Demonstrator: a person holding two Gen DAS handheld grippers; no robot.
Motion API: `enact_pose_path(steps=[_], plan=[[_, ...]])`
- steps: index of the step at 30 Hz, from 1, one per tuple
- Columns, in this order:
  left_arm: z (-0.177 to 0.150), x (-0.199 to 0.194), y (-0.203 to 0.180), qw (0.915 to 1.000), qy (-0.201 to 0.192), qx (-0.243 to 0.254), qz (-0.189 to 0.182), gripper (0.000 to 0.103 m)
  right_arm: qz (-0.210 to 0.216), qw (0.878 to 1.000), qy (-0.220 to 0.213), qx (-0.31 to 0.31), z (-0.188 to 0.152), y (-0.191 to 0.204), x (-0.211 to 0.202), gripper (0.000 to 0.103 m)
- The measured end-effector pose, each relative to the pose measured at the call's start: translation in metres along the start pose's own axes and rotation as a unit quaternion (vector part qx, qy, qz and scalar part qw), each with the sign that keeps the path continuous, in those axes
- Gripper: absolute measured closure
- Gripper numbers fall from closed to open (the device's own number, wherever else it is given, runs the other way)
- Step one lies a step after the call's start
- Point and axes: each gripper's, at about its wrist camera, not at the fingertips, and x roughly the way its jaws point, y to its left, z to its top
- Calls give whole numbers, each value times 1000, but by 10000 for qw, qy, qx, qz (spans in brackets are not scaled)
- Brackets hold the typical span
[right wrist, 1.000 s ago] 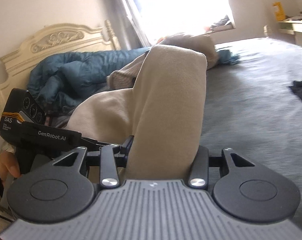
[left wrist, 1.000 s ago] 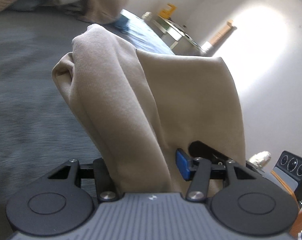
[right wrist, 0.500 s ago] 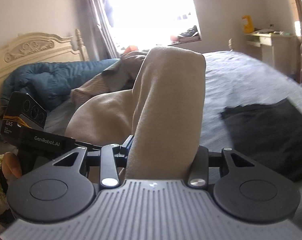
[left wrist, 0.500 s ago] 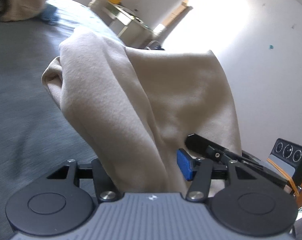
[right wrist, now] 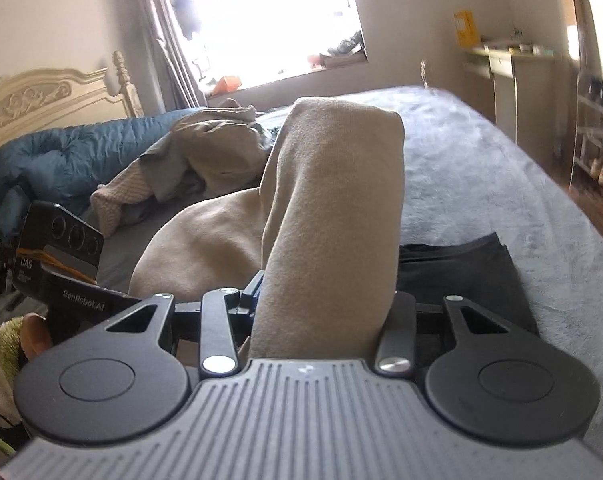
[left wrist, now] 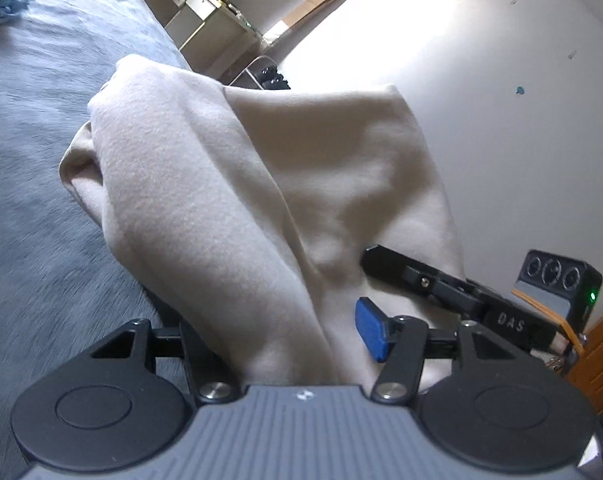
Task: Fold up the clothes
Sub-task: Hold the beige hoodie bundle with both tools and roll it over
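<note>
Left wrist view: the left gripper (left wrist: 293,344) has a thick bunch of the beige garment (left wrist: 229,184) rising between its jaws. The blue pad (left wrist: 370,329) on the right-hand finger stands bare, with a gap to the fold of cloth beside it; the left-hand finger is hidden behind the fabric. The jaws have just been opening, with the garment between them, and they stand part open, so the cloth looks loosely carried and not pinched. The garment is lifted above the grey bed (left wrist: 37,128) and drapes across to the right, where the black fingers of the right gripper (left wrist: 381,258) reach into its other end. A light blue cloth (left wrist: 5,0) lies far off on the bed. A desk (left wrist: 205,16) stands against the white wall beyond.

Right wrist view: the right gripper (right wrist: 321,312) is clamped on a thick roll of the same beige garment (right wrist: 333,200), which fills the space between both fingers and stands up in front of the lens. The rest of the garment sags down to the left towards the left gripper (right wrist: 117,300), whose fingertips are hidden by the cloth. A dark garment (right wrist: 461,268) lies flat on the bed (right wrist: 501,184) just behind the right-hand finger. Further back sits a pile of clothes (right wrist: 197,152), a blue duvet (right wrist: 61,156) and a carved headboard (right wrist: 41,96).
</note>
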Motion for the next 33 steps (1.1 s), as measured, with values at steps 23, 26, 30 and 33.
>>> enact_pose_path(steps=[23,26,30,33], plan=[[74,117,61,9961,671,-540,170,45,987,9706,1154,1866,13,-168,96,63],[64,94,54,9958,656,-621,124,45,1057,9688,1162,1919,16,-172,98,62],[64,88,53,9958,626,-630,209,45,1166,9663,1094,2019,18,-180,105,62],[62,91,58,9951,693,-619,327,45,1221,9656,1123,2001,13,-184,116,61]])
